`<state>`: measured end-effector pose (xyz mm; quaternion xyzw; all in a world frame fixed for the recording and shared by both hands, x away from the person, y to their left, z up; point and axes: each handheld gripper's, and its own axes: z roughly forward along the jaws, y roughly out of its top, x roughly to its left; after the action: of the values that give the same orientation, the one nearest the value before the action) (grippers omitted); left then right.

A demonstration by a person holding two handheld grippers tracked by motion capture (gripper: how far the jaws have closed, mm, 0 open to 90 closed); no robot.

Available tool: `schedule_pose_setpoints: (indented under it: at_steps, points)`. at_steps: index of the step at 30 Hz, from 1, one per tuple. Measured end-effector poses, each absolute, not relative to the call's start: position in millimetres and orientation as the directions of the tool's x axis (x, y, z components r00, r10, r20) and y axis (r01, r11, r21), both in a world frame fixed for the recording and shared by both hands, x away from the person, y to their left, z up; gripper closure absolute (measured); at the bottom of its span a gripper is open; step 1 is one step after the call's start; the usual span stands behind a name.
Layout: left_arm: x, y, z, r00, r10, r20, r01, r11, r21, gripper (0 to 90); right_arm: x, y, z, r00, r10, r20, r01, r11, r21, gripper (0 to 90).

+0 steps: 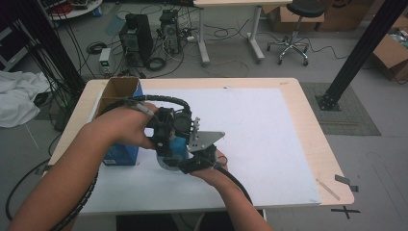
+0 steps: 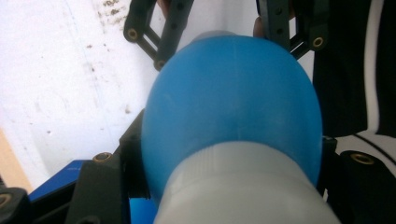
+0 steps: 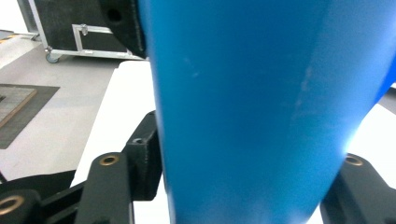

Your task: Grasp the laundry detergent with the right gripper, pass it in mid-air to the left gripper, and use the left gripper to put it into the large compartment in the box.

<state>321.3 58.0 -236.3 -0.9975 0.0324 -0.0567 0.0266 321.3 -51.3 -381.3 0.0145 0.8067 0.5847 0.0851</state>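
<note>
two hand-held grippers meet over the white mat (image 1: 269, 134), both at a blue bottle (image 1: 174, 146) lifted beside a box (image 1: 118, 96). the left gripper (image 1: 168, 139) is clamped on the bottle (image 2: 233, 107) near its grey cap (image 2: 243, 186). the right gripper (image 1: 195, 161) has the bottle (image 3: 257, 107) between its jaws; whether they press it is unclear.

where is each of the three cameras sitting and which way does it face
high view: above the person's side, facing forward and down on the table; both forearms, left gripper, right gripper.
left gripper view: on the left gripper, along its jaws, which clamp the blue bottle; white mat beyond.
right gripper view: on the right gripper, facing the bottle's blue wall between its jaws.
shared: all three show the blue bottle.
</note>
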Motion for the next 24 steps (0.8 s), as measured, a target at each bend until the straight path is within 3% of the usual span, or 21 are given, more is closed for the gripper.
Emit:
schedule_pose_setpoints:
  at_steps: [6, 12, 20, 24]
  points:
    - [326, 59, -235, 0.993, -0.041, 0.107, -0.034, -0.997, -0.065, 38.4, 322, -64, -376, -0.988, 0.109, -0.112, -0.073, 0.317, 0.946, 27.6]
    - [331, 61, -234, 0.995, -0.022, 0.098, -0.015, -0.998, -0.067, 38.3, 326, -71, -372, -0.992, 0.09, -0.092, -0.054, 0.363, 0.93, 20.5]
    - [334, 62, -234, 0.996, -0.019, 0.091, -0.013, -0.998, -0.062, 38.3, 334, -87, -365, -0.996, 0.089, -0.03, 0.005, 0.367, 0.93, 18.5]
    - [336, 63, -235, 0.996, -0.015, 0.09, -0.01, -0.998, -0.06, 38.2, 335, -92, -362, -0.995, 0.102, -0.024, 0.018, 0.395, 0.919, 10.1]
